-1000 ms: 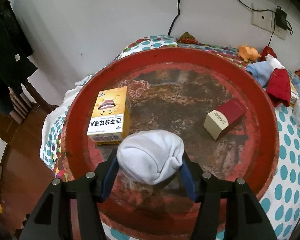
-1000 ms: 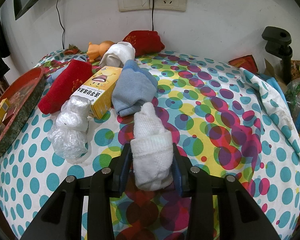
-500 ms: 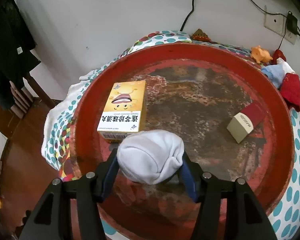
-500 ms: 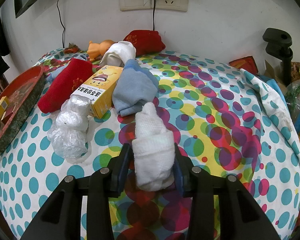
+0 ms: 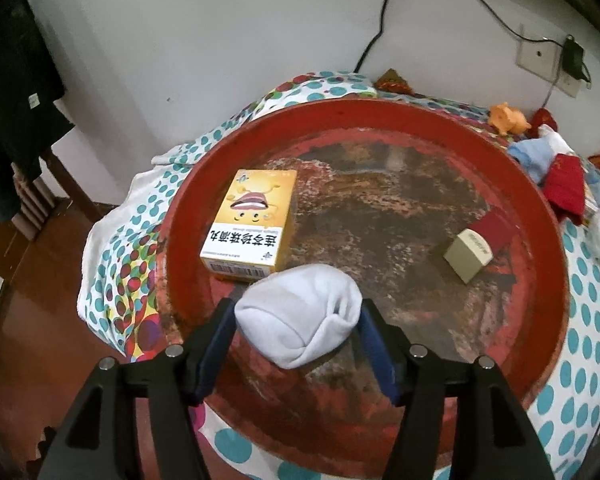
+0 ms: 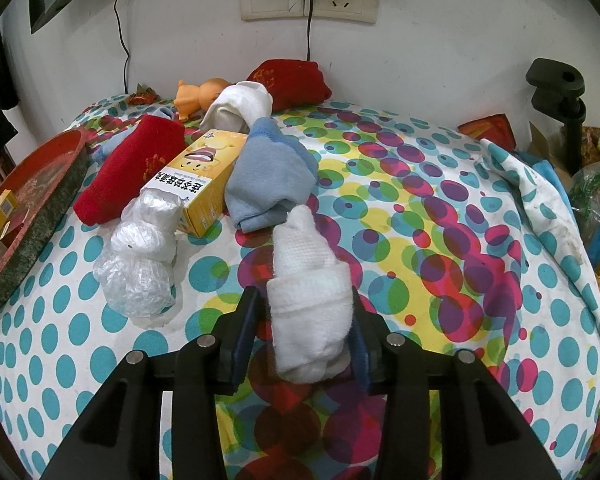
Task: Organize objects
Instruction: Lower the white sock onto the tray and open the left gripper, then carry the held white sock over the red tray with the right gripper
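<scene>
A rolled white sock (image 5: 296,328) lies between the fingers of my left gripper (image 5: 296,308), low over the near part of the round red tray (image 5: 420,120). Those jaws are opening and the sock sags loose between the pads. On the tray lie a yellow box (image 5: 252,220) and a red-and-beige box (image 5: 480,240). My right gripper (image 6: 304,296) straddles a white bundled sock (image 6: 304,248) resting on the spotted cloth. Its jaws are opening too, with a gap at the left pad.
Beyond the right gripper lie a blue sock (image 6: 272,180), a second yellow box (image 6: 200,176), a red sock (image 6: 128,168), a plastic-wrapped bundle (image 6: 140,260), a white sock (image 6: 240,104) and an orange toy (image 6: 196,96). The tray's edge (image 6: 40,216) is at left, a black clamp (image 6: 560,92) at right.
The left gripper has shifted across the tray, its jaws have widened and the sock has slumped lower. The right gripper kept still while its jaws eased off the bundled sock.
</scene>
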